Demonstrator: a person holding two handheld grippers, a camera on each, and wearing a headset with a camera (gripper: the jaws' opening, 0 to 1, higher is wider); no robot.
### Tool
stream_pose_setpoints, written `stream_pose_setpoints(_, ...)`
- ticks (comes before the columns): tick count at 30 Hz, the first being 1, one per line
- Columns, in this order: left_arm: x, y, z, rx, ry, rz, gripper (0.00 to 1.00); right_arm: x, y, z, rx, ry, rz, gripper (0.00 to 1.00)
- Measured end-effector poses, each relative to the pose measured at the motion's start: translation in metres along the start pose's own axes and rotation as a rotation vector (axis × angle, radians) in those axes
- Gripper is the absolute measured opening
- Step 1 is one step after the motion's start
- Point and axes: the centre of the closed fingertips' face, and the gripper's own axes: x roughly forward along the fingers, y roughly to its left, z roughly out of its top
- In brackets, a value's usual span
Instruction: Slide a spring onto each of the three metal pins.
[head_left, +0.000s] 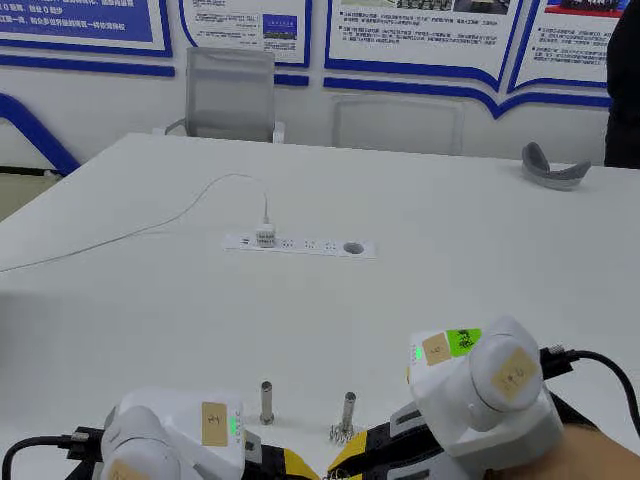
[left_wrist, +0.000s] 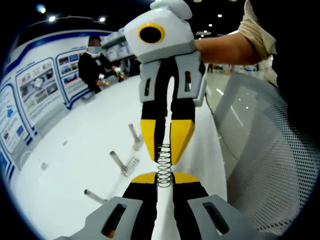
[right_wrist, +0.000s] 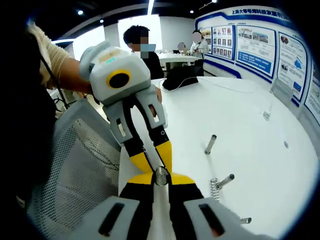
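Note:
A small steel spring (left_wrist: 164, 167) is held end to end between my two grippers, which face each other tip to tip. My left gripper (left_wrist: 164, 180) is shut on its near end, and the right gripper (left_wrist: 165, 150) comes down from above, shut on the far end. From the right gripper (right_wrist: 160, 180), the spring (right_wrist: 160, 175) shows end-on, with the left gripper (right_wrist: 154, 162) opposite. Three metal pins (left_wrist: 134, 133) (left_wrist: 117, 161) (left_wrist: 92, 195) stand on the white table (head_left: 320, 310). A loose spring (head_left: 340, 432) sits at the base of one pin (head_left: 347, 409); another pin (head_left: 266, 400) stands to its left.
A white power strip (head_left: 300, 244) with a plugged-in cable lies mid-table. A grey curved object (head_left: 553, 168) rests at the far right. A grey chair (head_left: 230, 95) stands behind the table, and a mesh chair back (left_wrist: 265, 150) is close beside the grippers. People stand at another table (right_wrist: 170, 60).

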Motion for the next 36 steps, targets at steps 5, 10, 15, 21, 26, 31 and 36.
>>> stream_pose_setpoints(5,0.0,0.004,-0.002,-0.026,-0.008,0.017,0.1,0.004,-0.003,0.003,-0.005,0.035,-0.002,0.12)
stream_pose_setpoints(10,0.0,0.006,-0.005,-0.049,-0.003,0.026,0.1,0.008,-0.004,0.004,-0.031,0.077,0.001,0.12)
stream_pose_setpoints(15,-0.001,0.01,-0.007,-0.078,-0.009,0.046,0.11,0.011,-0.006,0.007,-0.045,0.095,0.002,0.12)
stream_pose_setpoints(21,-0.004,0.012,-0.01,-0.112,-0.017,0.054,0.14,0.013,-0.008,0.011,-0.048,0.102,0.008,0.12)
stream_pose_setpoints(26,-0.007,0.015,-0.014,-0.144,-0.02,0.065,0.19,0.015,-0.008,0.011,-0.05,0.108,0.011,0.12)
stream_pose_setpoints(31,-0.013,0.022,-0.019,-0.184,-0.031,0.094,0.24,0.014,-0.009,0.012,-0.05,0.114,0.01,0.12)
stream_pose_setpoints(36,-0.02,0.028,-0.028,-0.221,-0.03,0.125,0.31,0.014,-0.012,0.011,-0.05,0.122,0.008,0.12)
